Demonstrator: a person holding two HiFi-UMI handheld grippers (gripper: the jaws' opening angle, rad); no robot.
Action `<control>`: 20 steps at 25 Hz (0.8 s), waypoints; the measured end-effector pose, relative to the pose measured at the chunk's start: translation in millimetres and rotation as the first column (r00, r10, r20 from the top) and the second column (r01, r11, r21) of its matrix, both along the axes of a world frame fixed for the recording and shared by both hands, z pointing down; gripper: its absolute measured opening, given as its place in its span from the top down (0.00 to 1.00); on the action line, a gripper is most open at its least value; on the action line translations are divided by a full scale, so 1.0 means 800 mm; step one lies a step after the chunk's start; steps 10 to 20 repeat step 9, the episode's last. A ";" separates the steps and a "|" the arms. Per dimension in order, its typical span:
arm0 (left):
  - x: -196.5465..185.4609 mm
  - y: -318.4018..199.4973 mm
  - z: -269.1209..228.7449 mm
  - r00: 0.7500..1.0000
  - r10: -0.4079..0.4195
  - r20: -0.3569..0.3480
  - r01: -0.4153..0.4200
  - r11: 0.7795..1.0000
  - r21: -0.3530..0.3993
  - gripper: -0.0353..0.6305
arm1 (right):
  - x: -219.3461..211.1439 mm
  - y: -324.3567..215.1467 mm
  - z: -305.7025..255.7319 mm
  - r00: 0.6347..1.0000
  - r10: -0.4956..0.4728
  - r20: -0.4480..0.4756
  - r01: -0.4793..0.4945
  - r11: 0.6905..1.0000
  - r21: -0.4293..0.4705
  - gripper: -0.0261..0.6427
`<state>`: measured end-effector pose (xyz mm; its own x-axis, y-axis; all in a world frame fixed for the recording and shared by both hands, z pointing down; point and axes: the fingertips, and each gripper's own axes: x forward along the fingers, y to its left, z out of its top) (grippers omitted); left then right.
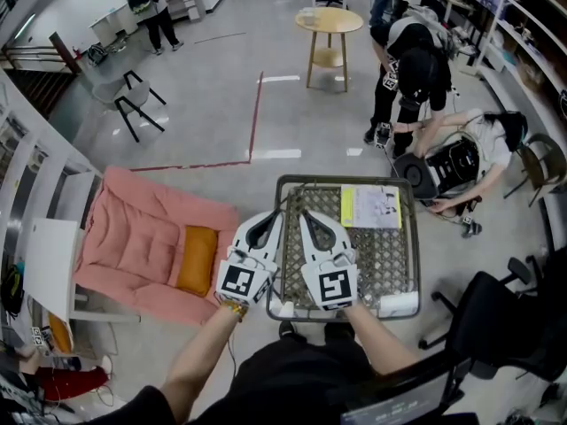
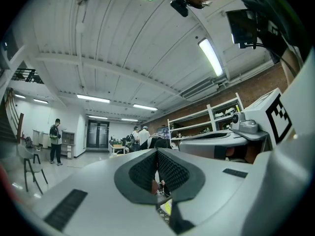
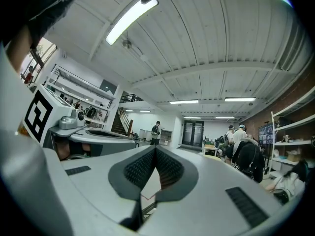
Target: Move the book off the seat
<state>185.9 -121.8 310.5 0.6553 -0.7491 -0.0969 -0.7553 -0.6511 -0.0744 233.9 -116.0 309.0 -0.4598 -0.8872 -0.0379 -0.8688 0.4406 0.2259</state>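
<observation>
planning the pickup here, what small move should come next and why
Probably open the right tool and reach it forward toward the book: that tool is shut and empty, and the book lies untouched at the far right corner of the seat.

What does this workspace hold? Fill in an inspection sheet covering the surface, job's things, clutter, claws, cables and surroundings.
Surface: woven seat in a metal frame.
Job's things: book lies flat at the seat's far right corner, untouched.
Clutter: white object at the seat's near right corner, unclear what.
Claws: left claw and right claw both shut and empty, side by side over the seat's left half, apart from the book.
Cables: nothing seen.
Surroundings: pink floor chair with orange cushion to the left; round wooden table beyond; people at the right; black office chair near right.
</observation>
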 end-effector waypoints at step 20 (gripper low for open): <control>0.000 0.018 0.009 1.000 0.012 -0.001 -0.012 1.000 -0.018 0.93 | -0.001 0.014 0.006 1.000 0.011 -0.010 -0.012 1.000 -0.011 0.94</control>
